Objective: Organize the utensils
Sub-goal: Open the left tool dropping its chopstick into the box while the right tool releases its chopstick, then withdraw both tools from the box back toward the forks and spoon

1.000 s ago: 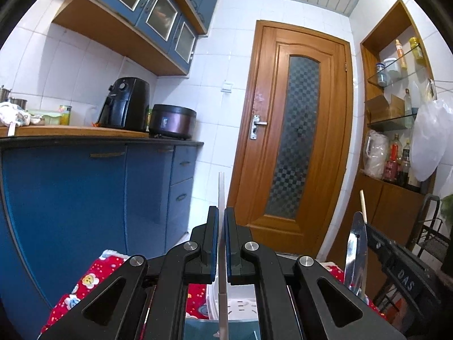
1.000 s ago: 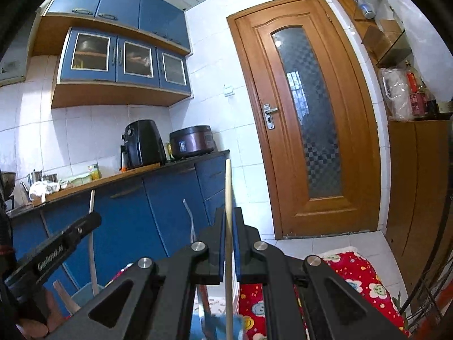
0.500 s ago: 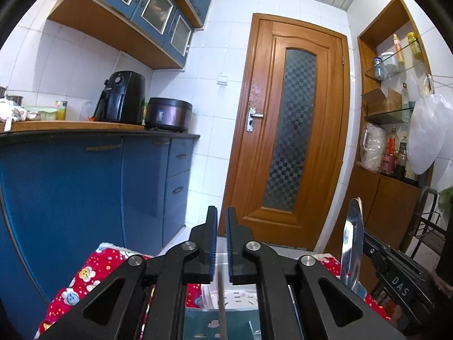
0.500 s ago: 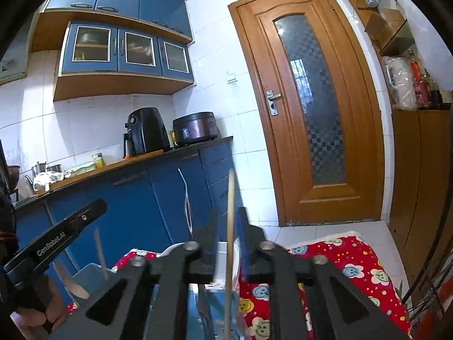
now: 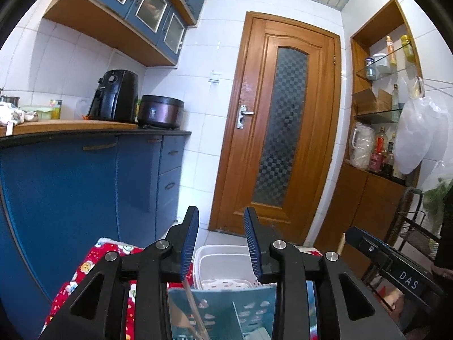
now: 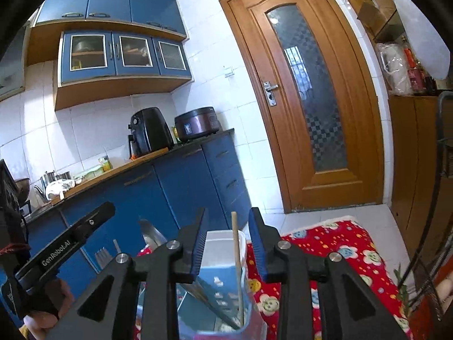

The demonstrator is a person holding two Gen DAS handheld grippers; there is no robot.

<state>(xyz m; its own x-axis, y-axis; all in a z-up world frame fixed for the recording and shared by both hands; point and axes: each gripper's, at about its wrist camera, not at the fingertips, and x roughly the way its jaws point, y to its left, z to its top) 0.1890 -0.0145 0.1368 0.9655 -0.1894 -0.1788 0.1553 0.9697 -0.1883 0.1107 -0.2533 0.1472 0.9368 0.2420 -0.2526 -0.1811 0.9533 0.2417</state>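
Your right gripper (image 6: 228,243), fingers just parted around the light, stiff wooden chopstick (image 6: 236,263) now standing loose in the blue holder (image 6: 218,283), and your left gripper (image 5: 222,243), likewise opening on nothing: regrip it mid-shaft.

Left gripper (image 5: 221,242): black angular linkage arms, silver round screws at the pivots, ribbed blue pads on the inner finger faces. Right gripper (image 6: 228,243): same build. White lettering "GenRobot.AI" on the left unit's side, "DAS" on the right's. Possibly red cord at the far-left edge; blurred.
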